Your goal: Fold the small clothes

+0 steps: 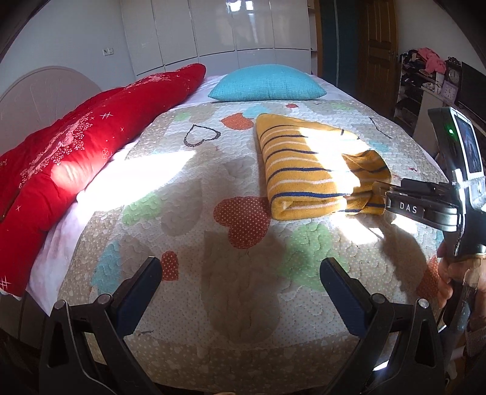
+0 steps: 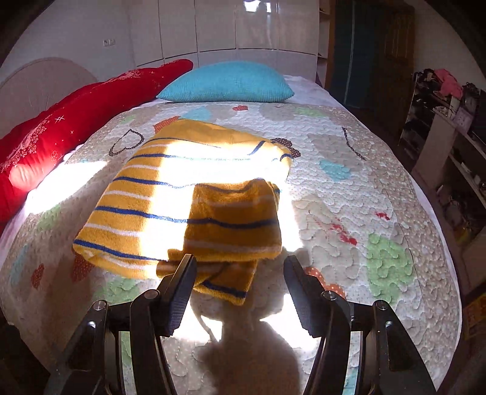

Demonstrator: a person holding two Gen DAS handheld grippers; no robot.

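While the left gripper (image 1: 240,282) hovers with fingers spread and empty over the quilt (image 1: 188,194), the yellow striped garment (image 1: 306,170) lies folded mid-bed. The right gripper (image 2: 240,273) sits at its near edge, fingers apart, gripping nothing. A loose flap could catch on the left pad as it moves and pull the fold open. Left to right: red cushion (image 1: 60,152), turquoise pillow (image 1: 267,83), white wardrobe (image 1: 218,27), cluttered shelves (image 1: 425,79).
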